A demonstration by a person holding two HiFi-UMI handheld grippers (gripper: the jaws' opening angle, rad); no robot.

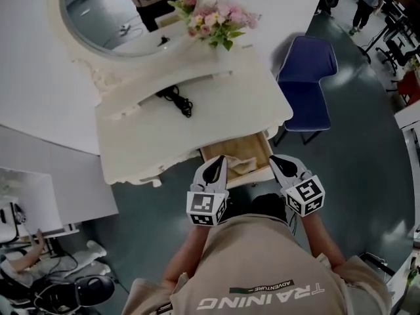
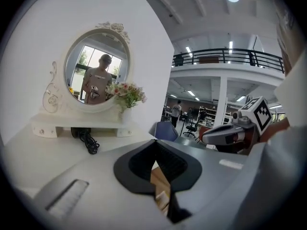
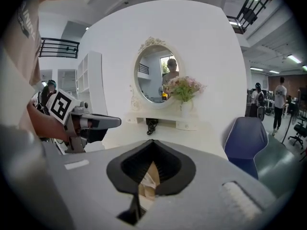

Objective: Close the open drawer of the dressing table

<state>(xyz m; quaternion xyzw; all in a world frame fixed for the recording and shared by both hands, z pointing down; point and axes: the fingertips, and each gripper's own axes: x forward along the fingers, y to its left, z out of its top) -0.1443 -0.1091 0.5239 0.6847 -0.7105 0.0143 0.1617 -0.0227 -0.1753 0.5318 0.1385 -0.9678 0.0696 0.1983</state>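
Observation:
The white dressing table (image 1: pixel 144 133) has its right-hand drawer (image 1: pixel 237 155) pulled out toward me, showing a wooden inside with a pale crumpled cloth in it. My left gripper (image 1: pixel 220 161) is shut and empty, its tips over the drawer's front left corner. Just off the front right corner, my right gripper (image 1: pixel 274 157) is also shut and empty. In the left gripper view the left gripper (image 2: pixel 156 143) points across the tabletop with the drawer's wood glimpsed below. In the right gripper view the right gripper (image 3: pixel 152 143) shows the cloth beneath it.
An oval mirror (image 1: pixel 125 18), a pink flower bunch (image 1: pixel 216 20) and a coiled black cable (image 1: pixel 177 98) sit on the table. A blue chair (image 1: pixel 305 84) stands to the right. A white desk (image 1: pixel 29 195) with a seated person is at lower left.

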